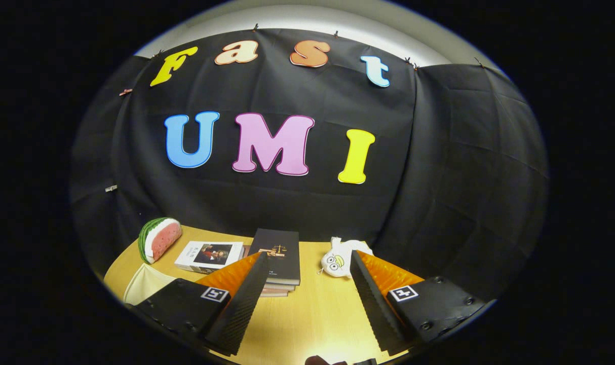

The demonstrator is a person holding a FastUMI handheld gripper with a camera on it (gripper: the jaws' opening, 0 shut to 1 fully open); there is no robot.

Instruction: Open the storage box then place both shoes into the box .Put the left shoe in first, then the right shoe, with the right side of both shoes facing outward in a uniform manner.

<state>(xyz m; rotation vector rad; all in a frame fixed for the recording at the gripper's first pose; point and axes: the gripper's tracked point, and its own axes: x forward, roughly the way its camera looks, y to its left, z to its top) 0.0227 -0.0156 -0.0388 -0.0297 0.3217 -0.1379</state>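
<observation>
My gripper (310, 263) is held above the wooden table (317, 314) with its two black fingers (246, 299) spread wide apart and nothing between them. Bare tabletop lies in the gap. A pale, whitish object (145, 284) lies on the table just left of the left finger; I cannot tell what it is.
Beyond the left finger a stack of books (279, 256) with a dark cover on top lies beside a white book (208, 256). A watermelon-slice toy (158, 238) stands at the far left. A white plush toy (340, 261) lies beyond the right finger, against the black cloth wall.
</observation>
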